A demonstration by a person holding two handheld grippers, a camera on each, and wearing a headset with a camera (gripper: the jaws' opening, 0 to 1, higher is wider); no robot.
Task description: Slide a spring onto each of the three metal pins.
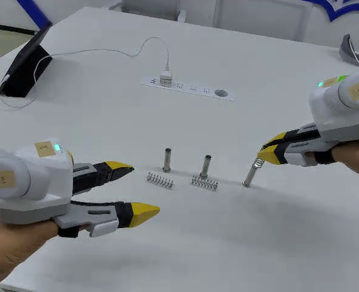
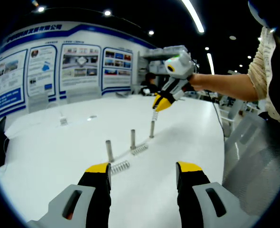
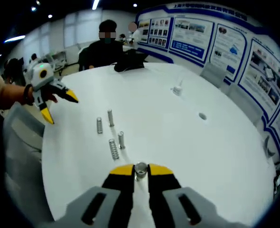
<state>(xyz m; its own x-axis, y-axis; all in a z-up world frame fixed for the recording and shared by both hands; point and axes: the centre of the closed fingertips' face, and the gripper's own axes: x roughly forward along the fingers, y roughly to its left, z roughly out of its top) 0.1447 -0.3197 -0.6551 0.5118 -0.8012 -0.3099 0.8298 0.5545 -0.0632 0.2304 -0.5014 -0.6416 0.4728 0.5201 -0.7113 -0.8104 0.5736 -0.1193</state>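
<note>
A: What could go wrong now?
B: The held spring (image 1: 258, 163) could miss the top of the right pin (image 1: 250, 174) & slip down its side. In the head view that pin looks tipped a bit, so a push from the side may knock it flat. Then it could roll on the table (image 1: 228, 243).
A: Anything else?
B: If the R tongs (image 1: 268, 152) let go too soon, the spring may pop off & bounce away. Squeeze too hard & it may bend.
A: Are the R tongs closed?
B: Yes, pinched tight on the held spring. In the right gripper view u can see its round end btw the yellow tips.
A: Where's that spring vs the pin?
B: Right at the pin's top, just under the tips. Can't tell if it's on yet or just touching.
A: And the L tongs (image 1: 134, 188)?
B: Jaws wide apart, holding nothing. They're low & near the person, apart from the pins.
A: What's left to do?
B: I think two more. Left pin (image 1: 167, 160) & middle pin (image 1: 205, 165) stand bare. Left spring (image 1: 160, 179) & middle spring (image 1: 204, 182) lie flat, each just in front of its pin. The L tongs point toward them, & the left spring is nearest.
</note>
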